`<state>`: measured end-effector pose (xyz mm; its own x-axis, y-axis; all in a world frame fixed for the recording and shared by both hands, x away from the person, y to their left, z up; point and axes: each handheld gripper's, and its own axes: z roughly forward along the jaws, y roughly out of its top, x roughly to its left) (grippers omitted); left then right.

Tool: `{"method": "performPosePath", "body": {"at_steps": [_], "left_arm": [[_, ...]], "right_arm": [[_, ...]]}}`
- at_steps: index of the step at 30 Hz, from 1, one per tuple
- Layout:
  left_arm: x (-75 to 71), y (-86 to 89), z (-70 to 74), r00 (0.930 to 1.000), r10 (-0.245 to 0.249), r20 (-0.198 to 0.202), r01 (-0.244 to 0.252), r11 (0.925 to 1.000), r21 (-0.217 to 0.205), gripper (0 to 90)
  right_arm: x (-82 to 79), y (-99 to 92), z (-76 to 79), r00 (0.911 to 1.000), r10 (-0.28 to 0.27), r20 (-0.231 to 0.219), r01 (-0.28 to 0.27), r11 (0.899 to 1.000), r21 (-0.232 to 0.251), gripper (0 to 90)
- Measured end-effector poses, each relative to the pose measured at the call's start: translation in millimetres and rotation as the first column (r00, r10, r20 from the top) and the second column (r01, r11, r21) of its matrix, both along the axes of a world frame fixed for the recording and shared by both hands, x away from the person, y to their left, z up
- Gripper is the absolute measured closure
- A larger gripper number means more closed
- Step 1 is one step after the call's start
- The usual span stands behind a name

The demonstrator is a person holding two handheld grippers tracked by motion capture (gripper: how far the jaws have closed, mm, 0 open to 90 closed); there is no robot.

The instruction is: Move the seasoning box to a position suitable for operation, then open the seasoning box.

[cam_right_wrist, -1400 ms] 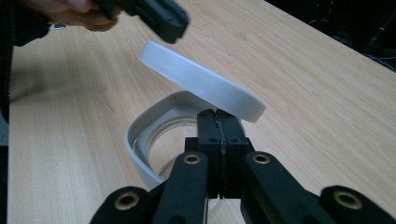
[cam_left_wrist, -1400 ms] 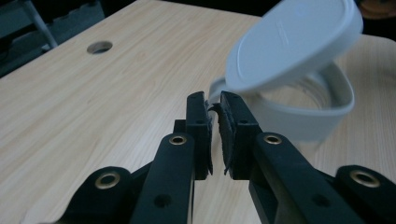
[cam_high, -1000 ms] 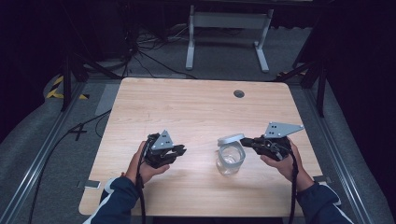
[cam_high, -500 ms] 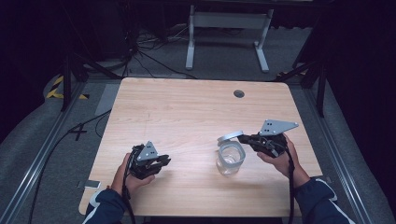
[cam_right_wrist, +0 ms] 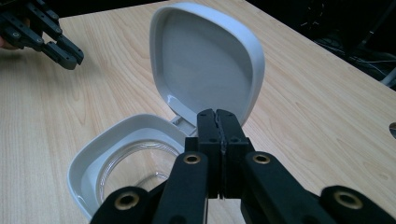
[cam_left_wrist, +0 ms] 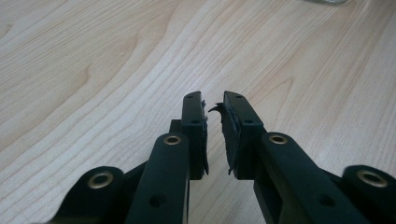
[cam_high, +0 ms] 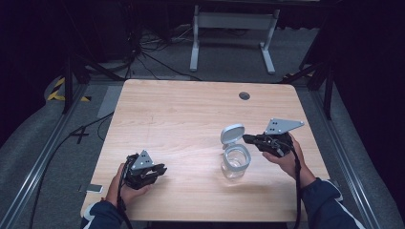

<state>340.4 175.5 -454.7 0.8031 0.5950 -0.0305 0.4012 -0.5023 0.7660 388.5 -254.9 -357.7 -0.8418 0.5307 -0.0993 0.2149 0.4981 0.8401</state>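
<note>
Pale wood table (cam_high: 191, 119) under me. Clear jar (cam_high: 235, 163) right of centre, white hinged lid (cam_right_wrist: 205, 60) standing open against my right gripper (cam_right_wrist: 217, 122), jaws pressed together, empty. Left gripper (cam_left_wrist: 213, 108) well apart, jaws slightly parted, holding nothing.

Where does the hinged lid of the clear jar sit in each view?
High view: lid standing open, right of centre, above the jar's rim.
Left gripper view: not in it.
Right gripper view: lid upright at top centre.
Shared landmark: the wooden table.
</note>
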Motion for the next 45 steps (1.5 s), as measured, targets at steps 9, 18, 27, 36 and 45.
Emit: {"method": "performPosePath", "body": {"at_steps": [9, 18, 27, 36, 45], "left_arm": [[4.3, 5.1, -3.1, 0.999, 0.042, 0.015, -0.043, 0.9988, 0.025, 73.8], [8.6, 11.8, -7.5, 0.9986, 0.049, 0.02, -0.05, 0.9983, 0.031, 68.7], [7.7, 14.5, -17.9, 0.999, 0.04, -0.02, -0.039, 0.9977, 0.055, 60.6], [5.8, 12.5, -20.3, 0.9987, 0.016, -0.049, -0.014, 0.9987, 0.049, 51.8], [1.4, 14.6, -23.1, 0.9998, 0.005, -0.022, -0.004, 0.9986, 0.053, 40.6]], "right_arm": [[-5.9, -10.5, 3.6, 0.9998, -0.011, 0.014, 0.011, 1.0, -0.01, 89.3], [-13.1, -25.2, 1.7, 0.9994, -0.026, 0.023, 0.028, 0.997, -0.07, 83.5], [-18.1, -42.5, -2.5, 0.9984, -0.048, 0.03, 0.052, 0.992, -0.117, 77.2], [-30.3, -76.6, -20.3, 0.9958, -0.092, -0.003, 0.09, 0.983, -0.161, 69.4], [-42.9, -107.0, -42.0, 0.9872, -0.152, -0.049, 0.14, 0.973, -0.185, 53.7]]}}
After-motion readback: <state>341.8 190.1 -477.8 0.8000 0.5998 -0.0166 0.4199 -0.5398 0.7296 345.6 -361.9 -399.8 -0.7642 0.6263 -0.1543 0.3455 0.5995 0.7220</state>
